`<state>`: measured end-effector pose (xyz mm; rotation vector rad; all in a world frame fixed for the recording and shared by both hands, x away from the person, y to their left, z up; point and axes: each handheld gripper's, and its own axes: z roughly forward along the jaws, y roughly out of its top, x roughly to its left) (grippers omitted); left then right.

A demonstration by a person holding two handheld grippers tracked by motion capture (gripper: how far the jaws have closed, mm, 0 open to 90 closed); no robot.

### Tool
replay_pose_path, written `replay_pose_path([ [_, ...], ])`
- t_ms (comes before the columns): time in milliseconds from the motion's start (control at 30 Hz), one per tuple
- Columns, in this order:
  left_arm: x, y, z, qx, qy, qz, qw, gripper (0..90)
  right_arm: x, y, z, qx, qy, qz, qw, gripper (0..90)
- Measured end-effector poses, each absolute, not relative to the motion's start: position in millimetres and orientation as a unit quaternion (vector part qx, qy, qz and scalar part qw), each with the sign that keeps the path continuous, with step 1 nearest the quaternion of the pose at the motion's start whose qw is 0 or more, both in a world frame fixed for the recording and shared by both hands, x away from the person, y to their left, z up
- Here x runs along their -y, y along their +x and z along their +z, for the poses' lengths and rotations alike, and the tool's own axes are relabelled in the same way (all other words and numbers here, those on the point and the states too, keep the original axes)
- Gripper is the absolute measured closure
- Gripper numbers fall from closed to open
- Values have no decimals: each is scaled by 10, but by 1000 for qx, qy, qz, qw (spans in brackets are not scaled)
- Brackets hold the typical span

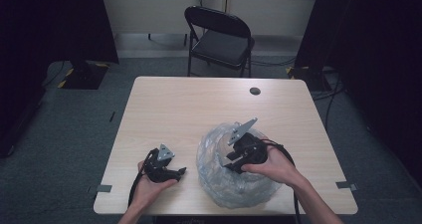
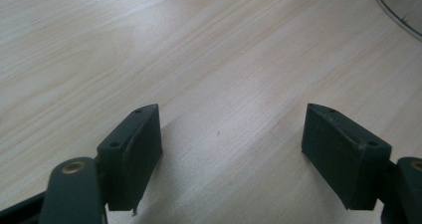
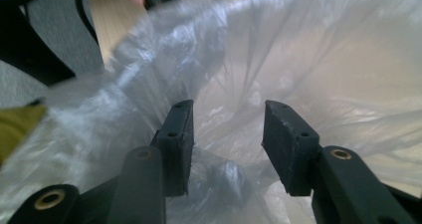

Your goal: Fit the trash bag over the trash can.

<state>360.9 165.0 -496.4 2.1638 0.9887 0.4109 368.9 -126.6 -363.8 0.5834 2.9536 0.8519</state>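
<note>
A crumpled clear plastic bag (image 1: 219, 176) lies on the light wooden table (image 1: 199, 104), near its front edge and right of centre. My right gripper (image 1: 230, 165) sits over the bag, its jaws apart around a bunched fold of the plastic bag (image 3: 149, 74) without pinching it; in the right gripper view the right gripper (image 3: 226, 134) is open. My left gripper (image 1: 180, 171) rests low on the table to the left of the bag. It is open over bare wood, and the left gripper (image 2: 231, 134) holds nothing.
A black folding chair (image 1: 219, 37) stands behind the table's far edge. A dark round grommet (image 1: 255, 90) sits in the tabletop at the back right. Black stands and cables lie on the grey carpet at both sides. A curved clear edge (image 2: 398, 10) shows at the left gripper view's top right.
</note>
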Motion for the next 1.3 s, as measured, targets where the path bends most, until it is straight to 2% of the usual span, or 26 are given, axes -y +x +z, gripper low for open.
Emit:
replay_pose_path([
  [367, -1649, 3609, -4964, -383, 838, 159, 355, 235, 1084, 3713, -3783, -975, 169, 145, -18, 595],
  [433, -1650, 3610, -4965, -383, 838, 159, 356, 235, 1077, 3719, -3791, -976, 169, 139, -19, 563],
  [533, -1651, 3609, -4964, -382, 838, 159, 355, 235, 1096, 3692, -3761, -973, 165, 158, 3, 420],
  [600, -1652, 3610, -4964, -382, 838, 159, 356, 235, 1131, 3672, -3718, -968, 168, 187, 21, 357],
  [767, -1651, 3609, -4964, -383, 838, 159, 356, 235, 1290, 3640, -3525, -948, 173, 265, 45, 326],
  [833, -1651, 3609, -4964, -383, 838, 159, 356, 234, 1366, 3632, -3418, -937, 180, 293, 62, 365],
  [900, -1651, 3610, -4964, -383, 838, 159, 356, 234, 1414, 3638, -3347, -930, 182, 309, 78, 497],
  [1033, -1650, 3610, -4964, -383, 838, 159, 356, 234, 1420, 3748, -3309, -924, 211, 293, 128, 631],
  [1167, -1651, 3611, -4964, -383, 838, 158, 356, 234, 1376, 3945, -3430, -927, 232, 256, 144, 685],
  [1300, -1651, 3611, -4964, -383, 838, 158, 356, 234, 1289, 4026, -3594, -937, 234, 217, 144, 698],
])
